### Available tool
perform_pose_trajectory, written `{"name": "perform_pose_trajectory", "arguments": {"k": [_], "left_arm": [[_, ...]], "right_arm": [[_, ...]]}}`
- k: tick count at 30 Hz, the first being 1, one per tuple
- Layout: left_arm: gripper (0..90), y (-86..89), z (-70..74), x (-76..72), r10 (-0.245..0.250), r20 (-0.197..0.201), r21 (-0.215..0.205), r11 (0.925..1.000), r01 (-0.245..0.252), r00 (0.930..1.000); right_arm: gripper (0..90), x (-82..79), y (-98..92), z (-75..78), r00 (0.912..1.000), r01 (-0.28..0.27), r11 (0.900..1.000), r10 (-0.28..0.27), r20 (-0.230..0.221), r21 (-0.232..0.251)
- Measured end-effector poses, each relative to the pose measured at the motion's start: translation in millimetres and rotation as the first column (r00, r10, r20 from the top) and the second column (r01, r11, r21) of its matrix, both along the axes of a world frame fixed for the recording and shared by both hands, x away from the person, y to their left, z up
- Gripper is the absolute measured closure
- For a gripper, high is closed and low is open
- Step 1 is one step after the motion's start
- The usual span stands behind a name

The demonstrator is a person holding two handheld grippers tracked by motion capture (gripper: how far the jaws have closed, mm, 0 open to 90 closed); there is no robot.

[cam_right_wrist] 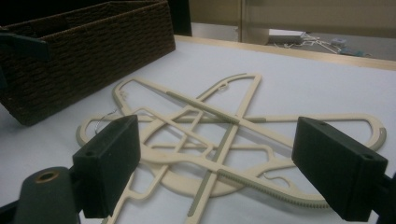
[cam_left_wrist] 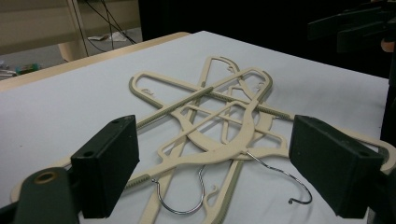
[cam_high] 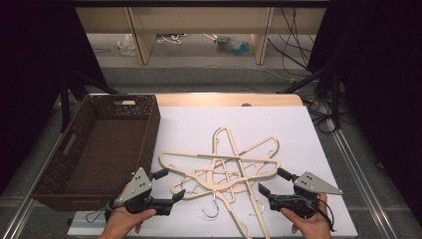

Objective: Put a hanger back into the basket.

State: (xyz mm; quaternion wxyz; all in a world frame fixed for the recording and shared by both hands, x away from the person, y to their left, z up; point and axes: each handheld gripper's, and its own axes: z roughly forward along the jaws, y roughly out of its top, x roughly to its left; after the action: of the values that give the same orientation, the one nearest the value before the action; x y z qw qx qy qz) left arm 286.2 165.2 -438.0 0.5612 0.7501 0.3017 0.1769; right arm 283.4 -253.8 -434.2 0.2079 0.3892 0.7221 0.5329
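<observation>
A brown woven basket (cam_high: 99,144) is sitting on the left side of the tabletop (cam_high: 298,129), its near right corner just beside the left tongs (cam_high: 169,185). A person's left hand (cam_high: 122,219) is holding those tongs near the front edge, and they are pointing right toward a tangled pile of cream hangers (cam_high: 226,169). Their jaws are standing wide apart and gripping nothing; in the left gripper view the hangers (cam_left_wrist: 215,126) are lying just beyond the jaws, with two metal hooks (cam_left_wrist: 187,196) curling out at the near side. The pile is lying in the middle of the white tabletop, right of the basket, hangers crossing over each other. On the right, the right hand (cam_high: 311,221) is holding the right tongs (cam_high: 271,181), which are pointing left at the same pile, released as well, with nothing between the jaws. In the right gripper view the hangers (cam_right_wrist: 219,135) are spreading ahead and the basket (cam_right_wrist: 84,56) is standing at the far left.
</observation>
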Motion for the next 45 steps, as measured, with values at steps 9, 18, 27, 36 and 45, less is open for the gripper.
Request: {"name": "perform_pose_trajectory", "arguments": {"k": [9,18,27,36,45], "left_arm": [[16.2,-0.5,-0.3,-0.2,-0.003,-0.004,-0.002,1.0000,0.003,1.0000],[16.4,-1.0,-0.6,0.7,-0.007,-0.002,0.008,0.9999,0.007,1.0000],[17.0,-2.3,-1.5,0.6,-0.008,-0.010,0.014,0.9999,0.008,0.9999],[17.3,-1.5,-1.8,1.3,-0.012,-0.006,0.021,0.9997,0.012,0.9999],[17.5,-1.7,-2.4,0.3,-0.009,-0.021,0.022,0.9997,0.010,0.9997]], "right_arm": [[16.5,1.4,-0.7,1.2,0.9999,-0.006,1.000,0.006,-0.008,-0.020],[16.1,13.4,4.4,-0.9,0.9990,-0.040,0.999,0.040,-0.020,-0.026],[21.2,40.2,11.5,6.3,0.9869,-0.157,0.960,0.144,-0.074,-0.230],[33.8,77.3,21.6,-5.2,0.9541,-0.291,0.868,0.233,-0.189,-0.402],[45.4,97.4,30.2,-19.1,0.9046,-0.419,0.752,0.297,-0.306,-0.509]]}}
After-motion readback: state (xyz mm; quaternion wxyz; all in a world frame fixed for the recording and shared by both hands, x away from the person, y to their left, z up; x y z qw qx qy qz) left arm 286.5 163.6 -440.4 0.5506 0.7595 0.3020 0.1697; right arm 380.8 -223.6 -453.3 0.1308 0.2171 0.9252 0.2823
